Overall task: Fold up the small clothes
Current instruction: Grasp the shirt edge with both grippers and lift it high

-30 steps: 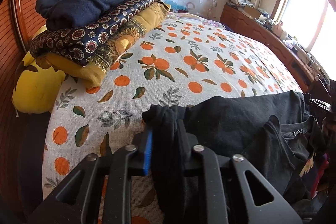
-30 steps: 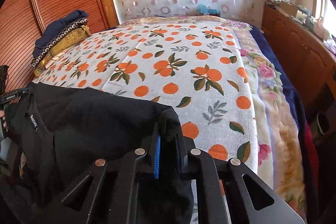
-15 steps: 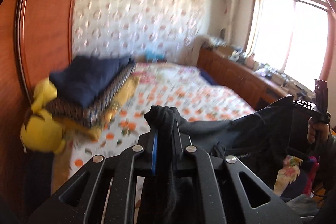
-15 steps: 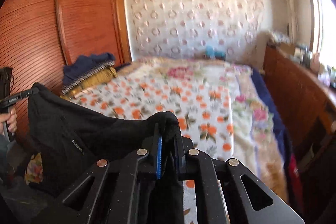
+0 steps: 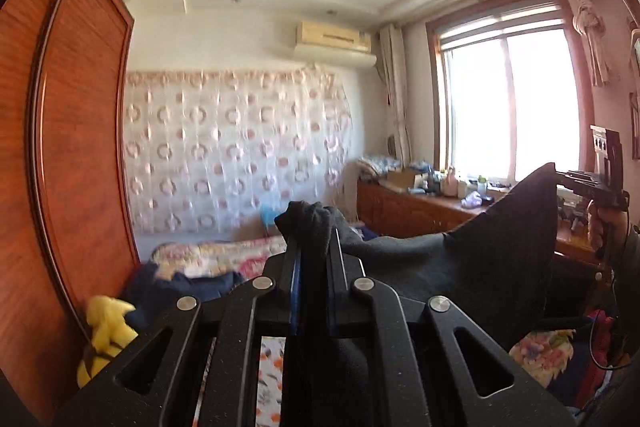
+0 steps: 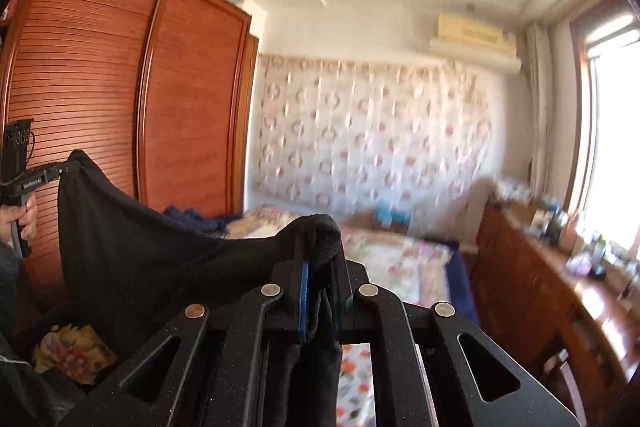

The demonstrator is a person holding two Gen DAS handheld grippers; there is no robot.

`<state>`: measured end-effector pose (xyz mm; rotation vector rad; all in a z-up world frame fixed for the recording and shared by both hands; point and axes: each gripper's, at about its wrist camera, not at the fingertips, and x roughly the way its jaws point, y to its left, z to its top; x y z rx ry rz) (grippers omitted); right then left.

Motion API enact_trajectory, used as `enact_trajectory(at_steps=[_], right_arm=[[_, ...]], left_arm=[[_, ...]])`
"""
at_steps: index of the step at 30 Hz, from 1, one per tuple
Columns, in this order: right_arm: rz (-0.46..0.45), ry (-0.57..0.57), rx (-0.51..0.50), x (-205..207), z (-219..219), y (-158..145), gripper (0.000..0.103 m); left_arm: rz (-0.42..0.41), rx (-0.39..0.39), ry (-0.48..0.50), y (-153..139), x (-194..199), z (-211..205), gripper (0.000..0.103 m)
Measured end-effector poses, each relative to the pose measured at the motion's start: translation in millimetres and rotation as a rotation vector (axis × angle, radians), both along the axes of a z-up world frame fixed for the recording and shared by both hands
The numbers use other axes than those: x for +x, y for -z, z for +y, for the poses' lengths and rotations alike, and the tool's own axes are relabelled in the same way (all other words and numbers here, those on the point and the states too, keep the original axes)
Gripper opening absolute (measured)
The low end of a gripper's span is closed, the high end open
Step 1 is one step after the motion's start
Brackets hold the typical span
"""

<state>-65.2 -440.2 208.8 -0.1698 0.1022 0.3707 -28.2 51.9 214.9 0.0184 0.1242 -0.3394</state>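
Left gripper [image 5: 314, 255] and right gripper [image 6: 320, 259] each clamp a corner of the black knit garment [image 6: 132, 243], which stretches toward three o'clock in the left wrist view and nine o'clock in the right

A matt black knit cloth garment [image 5: 500, 267] hangs at 3 o'clock of a glossy, ribbed wooden wardrobe [image 6: 100, 87], above textured matt black plastic gripper links.

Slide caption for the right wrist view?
Right claw shut on black garment, stretched toward left claw above the bed.
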Motion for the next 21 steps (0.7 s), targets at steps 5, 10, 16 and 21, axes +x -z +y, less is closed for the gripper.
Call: enact_trajectory(at_steps=[5,10,16,21], right_arm=[[-0.088,0.01,-0.033,-23.6,7.6,-27.4,0.008],[-0.11,0.014,-0.061,-16.8,16.7,-21.5,0.008],[-0.011,0.05,-0.065,66.8,23.3,1.5,0.008],[0.12,0.067,-0.069,179.4,34.7,59.5,0.008]], left_arm=[[-0.083,-0.014,-0.02,-28.4,-8.9,9.6,0.011],[-0.104,-0.008,-0.056,-34.7,6.2,15.1,0.011],[0.008,0.037,-0.129,9.2,95.1,13.3,0.011],[0.139,0.119,-0.172,90.3,213.6,-6.8,0.011]])
